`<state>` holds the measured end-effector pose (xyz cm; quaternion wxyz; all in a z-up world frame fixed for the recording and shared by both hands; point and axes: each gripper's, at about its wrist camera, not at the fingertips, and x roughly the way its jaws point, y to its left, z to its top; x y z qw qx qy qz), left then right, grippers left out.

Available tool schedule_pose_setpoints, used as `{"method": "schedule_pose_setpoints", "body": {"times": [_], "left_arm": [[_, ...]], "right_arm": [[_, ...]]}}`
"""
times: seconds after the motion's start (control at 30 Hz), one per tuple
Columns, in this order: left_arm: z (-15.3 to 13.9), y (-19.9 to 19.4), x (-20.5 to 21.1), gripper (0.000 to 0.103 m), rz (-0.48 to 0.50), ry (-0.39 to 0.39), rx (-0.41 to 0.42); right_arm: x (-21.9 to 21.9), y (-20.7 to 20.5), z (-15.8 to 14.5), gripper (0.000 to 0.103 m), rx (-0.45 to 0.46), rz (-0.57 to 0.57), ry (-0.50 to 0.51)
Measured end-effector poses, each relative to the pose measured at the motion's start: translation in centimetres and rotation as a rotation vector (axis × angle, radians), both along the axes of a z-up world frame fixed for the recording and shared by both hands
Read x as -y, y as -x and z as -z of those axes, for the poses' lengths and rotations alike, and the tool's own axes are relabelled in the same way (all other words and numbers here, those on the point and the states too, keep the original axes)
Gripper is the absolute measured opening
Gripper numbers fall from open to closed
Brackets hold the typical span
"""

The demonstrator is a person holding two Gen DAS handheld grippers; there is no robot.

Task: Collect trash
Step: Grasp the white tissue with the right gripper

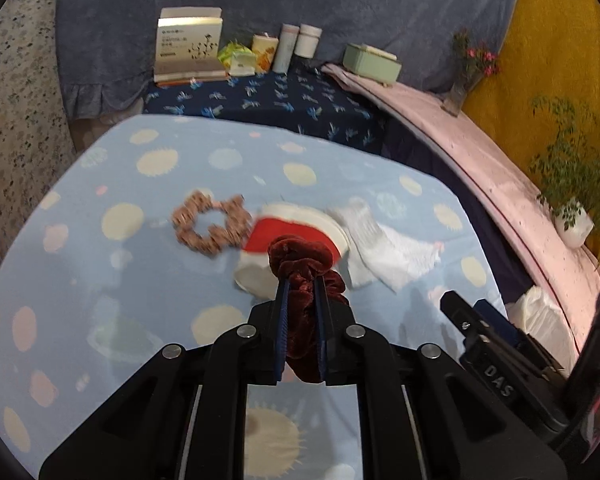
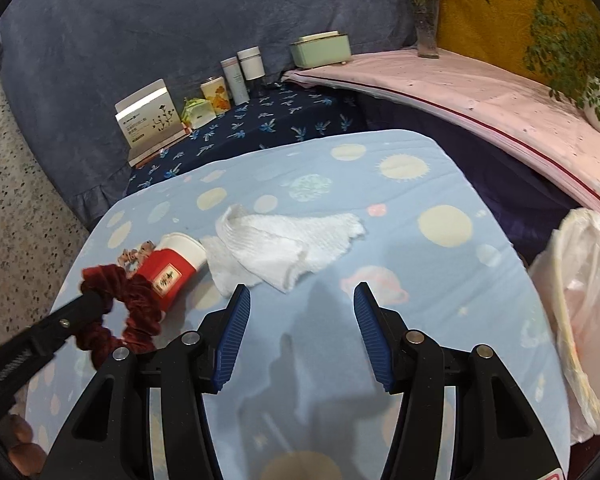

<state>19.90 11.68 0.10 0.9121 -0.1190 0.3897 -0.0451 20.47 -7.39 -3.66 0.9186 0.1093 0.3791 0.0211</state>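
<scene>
Left wrist view: the left gripper (image 1: 302,280) is clenched on a dark red scrunchie (image 1: 304,264), lifted above the blue spotted cloth (image 1: 140,280). Beyond it lie a red paper cup (image 1: 288,232) on its side, a pink scrunchie (image 1: 208,222) and a white tissue (image 1: 384,248) — all close together.

Right wrist view: the right gripper (image 2: 302,300) stands released, nothing between its pads — the tissue (image 2: 284,244) just ahead, a white trash bag (image 2: 588,300) at the right.

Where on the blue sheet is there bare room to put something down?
Free: the stretch right of the white tissue, toward the plastic bag, and the near edge below the open right gripper. Crowded: the left, around the red cup and pink scrunchie.
</scene>
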Motion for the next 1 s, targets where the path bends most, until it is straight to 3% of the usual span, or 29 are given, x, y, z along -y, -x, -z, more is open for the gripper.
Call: {"method": "schedule_pose_setpoints", "body": {"times": [0.2, 0.5, 0.6, 0.7, 0.83, 1.0], "left_arm": [[-1.2, -2.2, -2.3, 0.011, -0.027, 0.014, 0.034], [0.0, -4.5, -3.6, 0.011, -0.029, 0.036, 0.023], [0.5, -4.8, -3.2, 0.011, -0.018, 0.036, 0.017], [0.7, -4.8, -2.7, 0.011, -0.006, 0.039, 0.011], [0.6, -4.3, -1.8, 0.011, 0.007, 0.04, 0.008], [0.5, -3.2, -0.4, 0.011, 0.031, 0.037, -0.001]], "right_arm": [[-2.6, -3.8, 1.3, 0.057, -0.035, -0.035, 0.024], [-3.1, -8.3, 4.1, 0.064, -0.098, -0.014, 0.047], [-3.3, -8.6, 5.0, 0.052, -0.113, 0.0, 0.078], [-3.5, -8.2, 5.1, 0.033, -0.113, -0.005, 0.139], [-3.2, -7.2, 5.0, 0.005, -0.121, -0.041, 0.127], [-2.6, -4.6, 4.3, 0.003, -0.118, -0.042, 0.111]]}}
